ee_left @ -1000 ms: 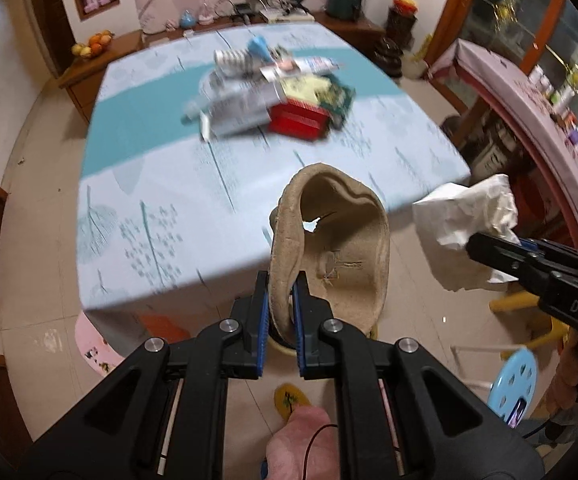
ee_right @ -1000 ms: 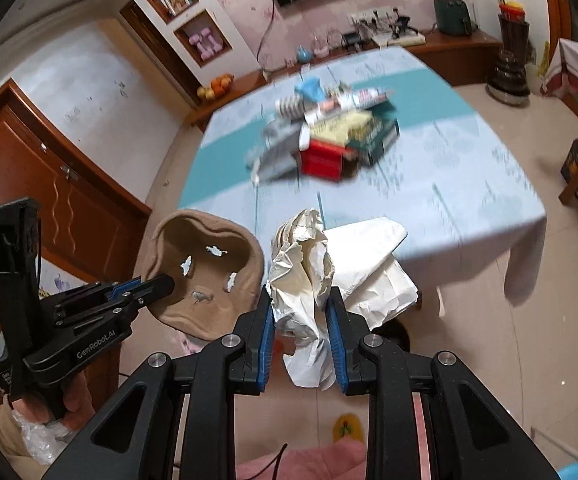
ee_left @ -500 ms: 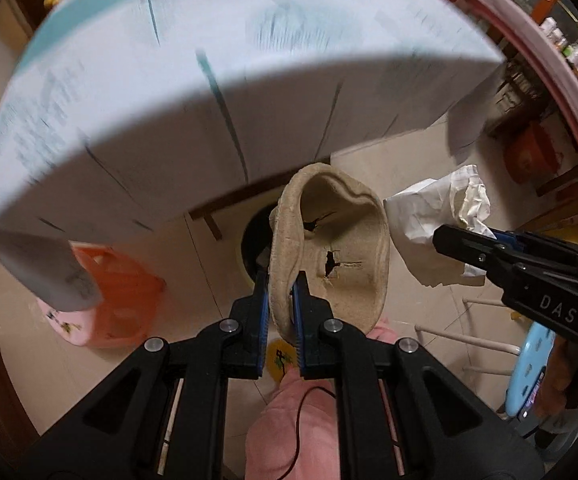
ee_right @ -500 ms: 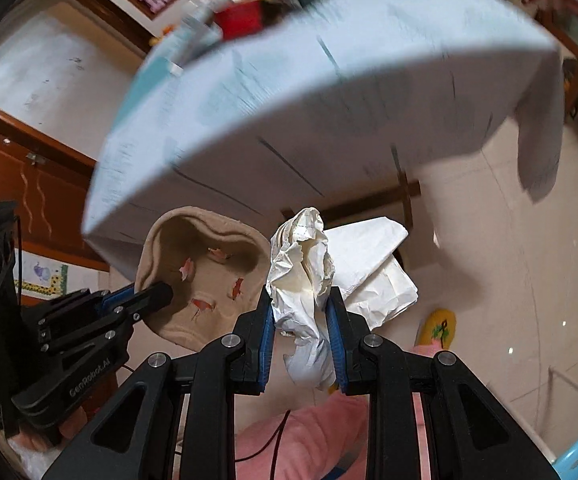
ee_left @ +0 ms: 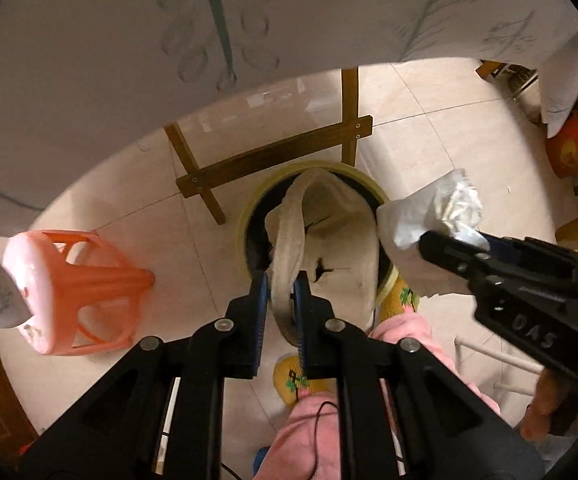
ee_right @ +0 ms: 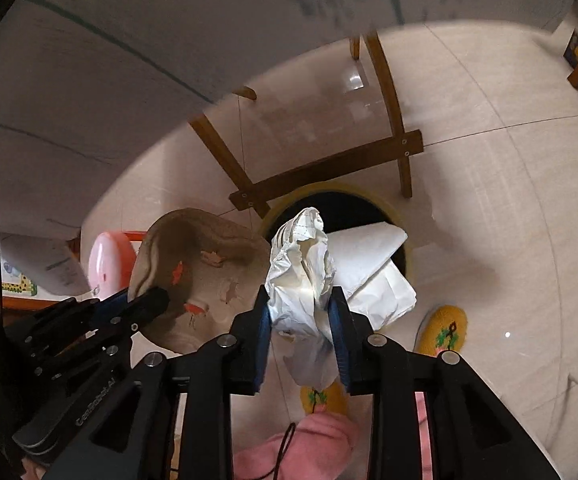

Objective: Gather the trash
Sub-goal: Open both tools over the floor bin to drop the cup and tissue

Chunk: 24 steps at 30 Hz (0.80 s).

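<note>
Now both pieces hang over the round yellow-rimmed bin (ee_left: 249, 216) at frame centre, neither dropped yet. The left gripper (ee_left: 281, 300) pinches the torn tan pulp bowl (ee_left: 341, 248), its jaws just easing apart; the right gripper (ee_right: 299, 320), jaws likewise loosening, still clasps the crumpled white paper (ee_right: 301, 268). Wooden table braces (ee_right: 329, 172) and the hanging tablecloth (ee_left: 129, 60) crowd above.
</note>
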{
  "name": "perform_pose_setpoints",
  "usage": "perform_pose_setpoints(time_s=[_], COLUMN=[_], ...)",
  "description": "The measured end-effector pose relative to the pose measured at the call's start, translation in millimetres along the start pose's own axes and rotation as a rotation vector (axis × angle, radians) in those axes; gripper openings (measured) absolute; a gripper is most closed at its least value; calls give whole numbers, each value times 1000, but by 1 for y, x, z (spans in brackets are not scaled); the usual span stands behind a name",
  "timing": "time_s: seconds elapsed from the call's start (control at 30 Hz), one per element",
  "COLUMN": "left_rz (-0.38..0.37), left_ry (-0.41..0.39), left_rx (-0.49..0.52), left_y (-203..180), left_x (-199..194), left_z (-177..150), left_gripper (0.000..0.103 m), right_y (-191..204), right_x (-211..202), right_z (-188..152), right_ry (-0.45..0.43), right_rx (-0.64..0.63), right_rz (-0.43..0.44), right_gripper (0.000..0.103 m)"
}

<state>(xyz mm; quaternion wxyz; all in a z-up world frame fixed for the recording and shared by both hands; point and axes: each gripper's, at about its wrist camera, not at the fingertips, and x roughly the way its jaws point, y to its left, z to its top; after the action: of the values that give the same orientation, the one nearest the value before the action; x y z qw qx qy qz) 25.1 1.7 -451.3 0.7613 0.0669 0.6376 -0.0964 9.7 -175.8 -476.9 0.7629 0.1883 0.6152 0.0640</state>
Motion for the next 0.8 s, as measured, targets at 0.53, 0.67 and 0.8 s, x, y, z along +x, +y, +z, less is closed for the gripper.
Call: perform_pose_setpoints(time_s=[0.53, 0.67, 0.8], left_rz=[25, 31, 35], left_ry=[-35, -48, -53], left_rx=[-47, -60, -76], left_y=[18, 19, 18], left_x=[26, 7, -19], left_z=[-15, -16, -16], left_gripper=[55, 55, 55], right_y=[-11, -6, 1], right_x=[51, 40, 21], right_z=[6, 3, 0], right_ry=[17, 19, 23], right_rx=[-3, -2, -8], right_rz=[12, 18, 20], right_gripper=[46, 46, 46])
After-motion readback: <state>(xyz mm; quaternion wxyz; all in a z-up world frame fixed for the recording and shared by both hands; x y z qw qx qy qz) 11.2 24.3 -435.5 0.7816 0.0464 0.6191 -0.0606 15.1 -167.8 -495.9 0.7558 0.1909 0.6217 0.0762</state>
